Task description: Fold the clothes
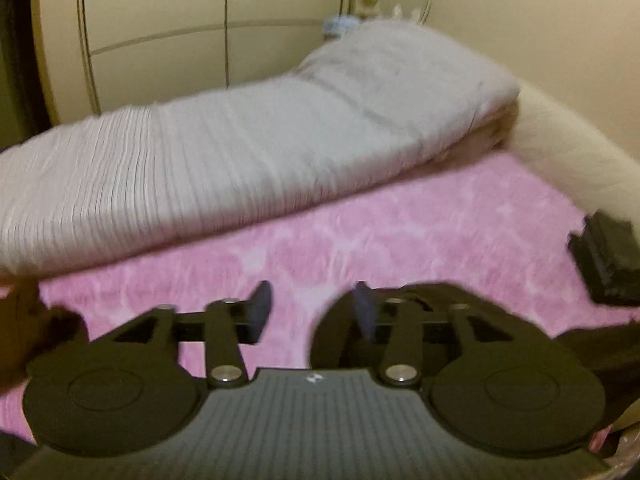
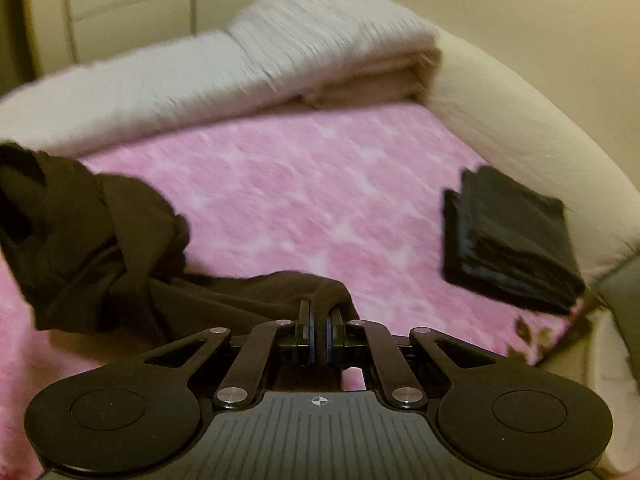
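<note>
Your right tool (image 2: 320, 330) clenches only one edge of the garment (image 2: 100, 240) while your left tool (image 1: 312, 312) gapes empty, so it may drag bunched across the bed (image 2: 304, 184).

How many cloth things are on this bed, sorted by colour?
Black: 2, the loose garment held by the right gripper and the folded stack
Grey: 1, the ribbed blanket
Pink: 1, the fluffy cover
Cream: 1, the roll along the edge
Total: 5
</note>
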